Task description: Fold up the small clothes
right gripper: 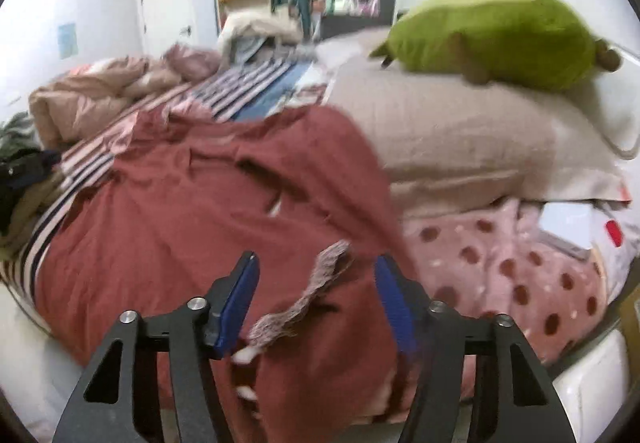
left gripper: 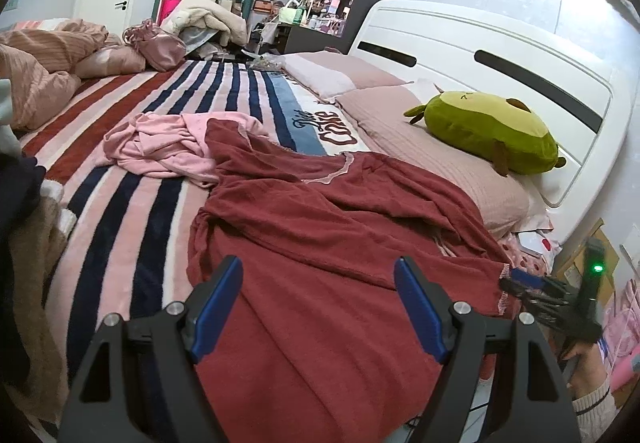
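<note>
A dark red garment (left gripper: 320, 227) with pink lace trim lies spread and rumpled across the striped bed blanket (left gripper: 132, 203), its right part draped over the bed's side. A crumpled pink garment (left gripper: 168, 147) lies behind it. My left gripper (left gripper: 318, 283) is open and empty just above the red garment's near part. My right gripper (right gripper: 316, 283) is open, its jaws on either side of the garment's lace-trimmed edge (right gripper: 320, 275) at the bed's side; the view is blurred. The right gripper also shows in the left wrist view (left gripper: 532, 283) at the garment's right edge.
A green plush toy (left gripper: 488, 131) lies on pink pillows (left gripper: 420, 131) against the white headboard (left gripper: 480, 55). A rumpled pink duvet (left gripper: 44, 71) is at the far left. Dark and brown clothes (left gripper: 24, 235) are piled at the left. A polka-dot sheet (right gripper: 500, 263) hangs at the bed's side.
</note>
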The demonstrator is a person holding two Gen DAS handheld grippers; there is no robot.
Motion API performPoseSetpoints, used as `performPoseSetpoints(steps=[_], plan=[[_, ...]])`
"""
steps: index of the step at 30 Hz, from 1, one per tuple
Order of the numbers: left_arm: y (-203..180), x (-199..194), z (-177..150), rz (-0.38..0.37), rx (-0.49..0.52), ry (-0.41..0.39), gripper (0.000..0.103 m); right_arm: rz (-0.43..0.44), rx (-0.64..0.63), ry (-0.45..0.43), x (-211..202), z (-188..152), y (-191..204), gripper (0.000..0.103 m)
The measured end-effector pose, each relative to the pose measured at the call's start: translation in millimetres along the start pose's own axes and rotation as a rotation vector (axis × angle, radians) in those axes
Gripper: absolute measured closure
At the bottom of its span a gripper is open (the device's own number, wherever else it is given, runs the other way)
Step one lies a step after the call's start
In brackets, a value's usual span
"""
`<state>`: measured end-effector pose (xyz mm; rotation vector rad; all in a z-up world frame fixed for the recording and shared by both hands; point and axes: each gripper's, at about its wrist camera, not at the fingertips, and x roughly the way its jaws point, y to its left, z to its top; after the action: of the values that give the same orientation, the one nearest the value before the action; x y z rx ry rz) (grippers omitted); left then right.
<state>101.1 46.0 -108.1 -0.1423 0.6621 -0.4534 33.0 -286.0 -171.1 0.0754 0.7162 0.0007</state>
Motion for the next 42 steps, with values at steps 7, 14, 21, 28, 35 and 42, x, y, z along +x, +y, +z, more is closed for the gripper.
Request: performPoseSetpoints(steps=[7, 14, 21, 28, 35, 42], plan=[[-1.3, 8.2, -4.8, -0.004, 0.009, 0.036, 0.019, 0.050, -0.035, 0.067, 32.6, 7.7, 8.2, 0.090], [-8.2, 91.2, -23.9, -0.192, -0.079, 0.222, 0.023, 0.081, -0.039, -0.027, 16.9, 12.3, 7.6, 0.102], [-22.7, 152.3, -20.5, -0.212, -0.164, 0.265, 0.040, 0.173, -0.067, -0.041, -0.9, 16.3, 11.9, 0.102], [-24.3, 165.1, -13.9, -0.178, -0.184, 0.251, 0.101, 0.150, -0.038, 0.061, 32.2, 18.6, -2.0, 0.076], [-16.5, 117.9, -9.5, -0.219, -0.139, 0.209, 0.102, 0.174, -0.042, 0.050, 34.6, 15.4, -0.6, 0.102], [9.3, 94.1, -14.6, -0.212, -0.098, 0.263, 0.102, 0.308, -0.054, 0.064, 11.2, 8.7, 25.7, 0.103]])
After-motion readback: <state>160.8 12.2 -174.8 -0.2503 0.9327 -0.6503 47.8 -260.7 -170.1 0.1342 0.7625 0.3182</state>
